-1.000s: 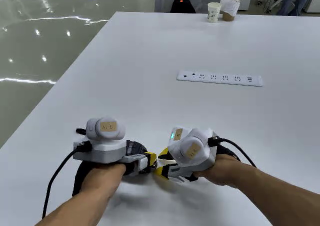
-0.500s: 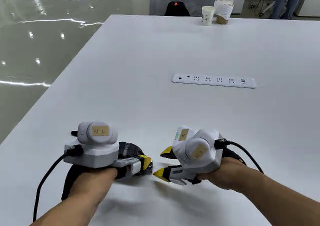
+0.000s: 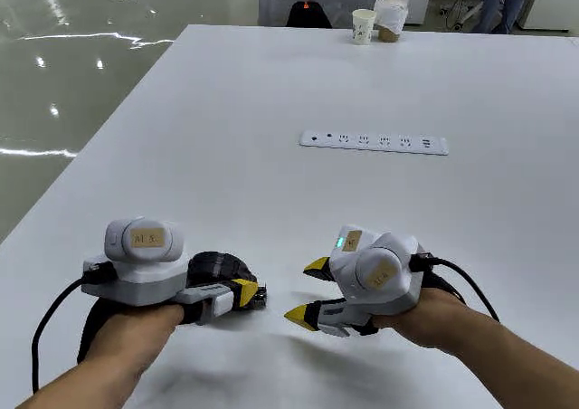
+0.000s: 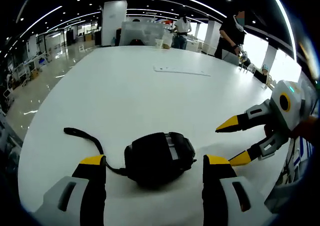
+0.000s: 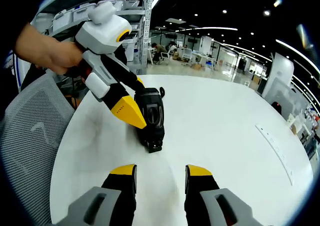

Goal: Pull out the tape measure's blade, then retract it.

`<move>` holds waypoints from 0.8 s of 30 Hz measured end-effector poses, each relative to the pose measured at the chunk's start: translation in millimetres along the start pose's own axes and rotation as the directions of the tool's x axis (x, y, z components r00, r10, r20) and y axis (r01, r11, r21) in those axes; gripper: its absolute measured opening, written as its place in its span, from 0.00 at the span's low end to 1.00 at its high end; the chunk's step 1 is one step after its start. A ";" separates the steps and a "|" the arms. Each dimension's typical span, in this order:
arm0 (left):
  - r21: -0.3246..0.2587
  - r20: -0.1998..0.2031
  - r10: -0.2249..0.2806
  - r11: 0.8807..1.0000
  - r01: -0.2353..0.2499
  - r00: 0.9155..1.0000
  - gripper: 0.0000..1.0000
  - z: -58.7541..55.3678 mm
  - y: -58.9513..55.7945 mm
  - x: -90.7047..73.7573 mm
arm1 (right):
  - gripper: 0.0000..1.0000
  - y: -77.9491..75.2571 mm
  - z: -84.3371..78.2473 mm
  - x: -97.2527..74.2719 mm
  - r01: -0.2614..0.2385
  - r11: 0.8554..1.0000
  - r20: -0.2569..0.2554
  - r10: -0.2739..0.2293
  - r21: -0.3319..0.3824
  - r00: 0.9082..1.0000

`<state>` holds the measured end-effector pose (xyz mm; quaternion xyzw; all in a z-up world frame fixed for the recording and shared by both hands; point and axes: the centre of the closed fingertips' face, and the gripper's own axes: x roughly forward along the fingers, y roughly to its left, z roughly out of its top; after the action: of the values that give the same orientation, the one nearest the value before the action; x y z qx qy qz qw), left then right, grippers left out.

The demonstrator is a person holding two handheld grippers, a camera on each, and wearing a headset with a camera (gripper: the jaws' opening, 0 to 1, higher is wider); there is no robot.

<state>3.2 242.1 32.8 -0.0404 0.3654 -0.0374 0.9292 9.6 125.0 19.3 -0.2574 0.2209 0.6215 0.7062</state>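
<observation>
Between left gripper's (image 4: 154,159) jaws lies the tape measure (image 4: 160,155), seemingly loose.

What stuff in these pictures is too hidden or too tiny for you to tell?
- Tape measure: head view, the left hand-held gripper covers its front, so whether any blade sticks out is unclear.
- Tape measure's case markings: left gripper view, too dark to read.
- Paper cup: head view, too far and small to see inside.
</observation>
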 end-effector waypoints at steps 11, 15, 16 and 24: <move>0.093 0.041 -0.071 0.993 0.067 0.997 0.80 -3.3 -3.5 -14.7 | 0.45 1.4 -7.8 -24.2 0.041 0.998 0.028 -0.042 0.053 0.999; 0.123 0.063 -0.095 0.989 0.087 0.993 0.84 -2.3 -5.7 -21.8 | 0.51 3.8 -13.4 -31.6 0.048 0.996 0.035 -0.051 0.079 0.998; 0.128 0.068 -0.105 0.987 0.096 0.992 0.84 -2.1 -6.4 -23.9 | 0.51 5.1 -14.4 -34.7 0.051 0.995 0.039 -0.055 0.088 0.998; 0.149 0.089 -0.141 0.981 0.127 0.986 0.86 -4.3 -5.8 -31.8 | 0.57 7.9 -23.1 -55.2 0.087 0.986 0.066 -0.097 0.141 0.993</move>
<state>-23.2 239.3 51.8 -0.0002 0.3117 -0.1240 0.9421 -5.2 68.9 35.6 -0.1949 0.2253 0.5803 0.7579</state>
